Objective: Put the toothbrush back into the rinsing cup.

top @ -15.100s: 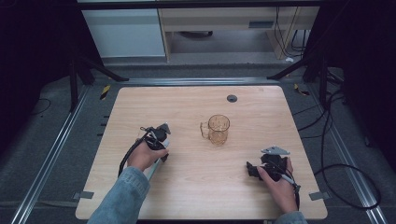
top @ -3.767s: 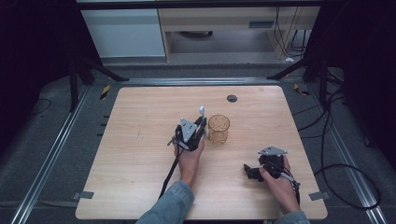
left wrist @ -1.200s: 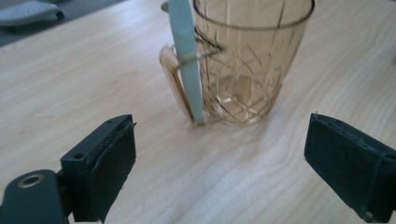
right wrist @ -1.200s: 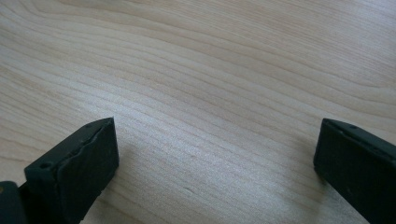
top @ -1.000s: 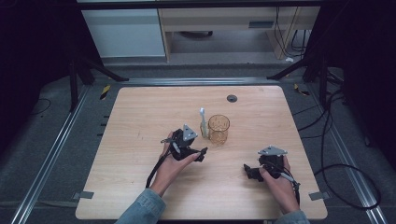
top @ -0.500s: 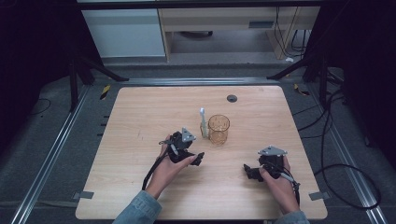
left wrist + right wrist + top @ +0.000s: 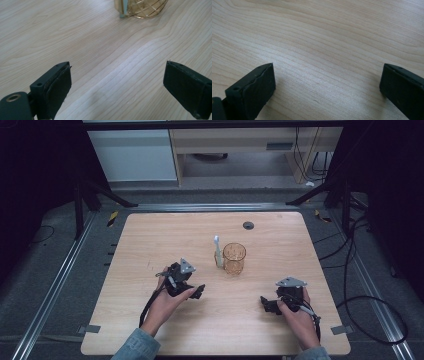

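While both grippers are rested low on the table [image 7: 130, 245], nothing is gripped and no writing can be made out.
The left gripper [image 7: 192, 292] and right gripper [image 7: 267, 304] are held spread wide; the toothbrush [image 7: 217, 251] is stood near-upright against the amber cup [image 7: 234, 258], mid-table, bristles up.

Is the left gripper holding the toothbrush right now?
No, the left gripper has its jaws wide apart over bare wood, and the toothbrush stands against the amber cup farther off.
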Available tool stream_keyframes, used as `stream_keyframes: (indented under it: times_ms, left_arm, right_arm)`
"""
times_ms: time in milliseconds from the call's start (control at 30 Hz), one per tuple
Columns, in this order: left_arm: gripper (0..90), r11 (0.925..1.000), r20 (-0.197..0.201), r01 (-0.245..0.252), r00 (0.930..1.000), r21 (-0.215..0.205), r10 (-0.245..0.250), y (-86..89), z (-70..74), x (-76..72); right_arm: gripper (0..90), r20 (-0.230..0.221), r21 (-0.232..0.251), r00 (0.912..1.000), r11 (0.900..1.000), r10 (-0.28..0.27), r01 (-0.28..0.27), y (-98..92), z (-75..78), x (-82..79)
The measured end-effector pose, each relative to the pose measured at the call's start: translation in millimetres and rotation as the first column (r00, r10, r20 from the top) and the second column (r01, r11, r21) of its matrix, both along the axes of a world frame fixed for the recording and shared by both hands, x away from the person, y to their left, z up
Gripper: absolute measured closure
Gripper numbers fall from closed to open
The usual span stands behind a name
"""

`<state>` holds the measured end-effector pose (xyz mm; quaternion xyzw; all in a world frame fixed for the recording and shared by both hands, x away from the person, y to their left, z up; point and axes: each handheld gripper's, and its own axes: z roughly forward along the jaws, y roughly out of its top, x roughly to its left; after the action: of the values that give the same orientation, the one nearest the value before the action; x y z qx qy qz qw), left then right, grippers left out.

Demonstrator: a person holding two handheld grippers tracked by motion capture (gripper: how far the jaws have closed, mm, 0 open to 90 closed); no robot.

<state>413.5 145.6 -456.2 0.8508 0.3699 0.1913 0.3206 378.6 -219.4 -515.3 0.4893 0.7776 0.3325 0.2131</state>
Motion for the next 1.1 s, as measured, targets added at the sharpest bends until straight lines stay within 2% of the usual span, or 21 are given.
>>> stream_keyframes:
  times_ms: [433, 567, 700, 933, 1100]
  left_arm:
    - [7.3, 0.9963, -0.005, -0.064, 0.9979, 0.058, 0.064, 53.5, 5.3, -8.5]
    - [7.3, 0.9939, -0.02, -0.094, 0.9952, 0.057, 0.096, 69.1, -2.5, -6.3]
    - [7.3, 0.9905, -0.033, -0.111, 0.9929, 0.081, 0.114, 83.1, -7.9, -4.5]
    - [7.2, 0.986, -0.043, -0.15, 0.9872, 0.074, 0.153, 105.8, -14.3, 0.4]
    - [7.2, 0.98, -0.045, -0.183, 0.9813, 0.077, 0.187, 118.6, -18.1, 5.8]
  right_arm:
    - [0.6, 0.001, -0.002, 1.0, 1.0, 0.0, 0.0, 0.6, 0.2, -0.9]
    - [0.6, 0.0, -0.001, 1.0, 1.0, 0.0, 0.0, 0.6, 0.1, -0.8]
    - [0.6, 0.0, -0.001, 1.0, 1.0, 0.001, -0.001, 0.5, 0.1, -0.8]
    - [0.6, 0.0, -0.002, 1.0, 1.0, 0.002, -0.002, 0.5, 0.1, -0.7]
    - [0.5, -0.001, -0.002, 1.0, 1.0, 0.006, -0.006, 0.8, 0.1, -0.9]
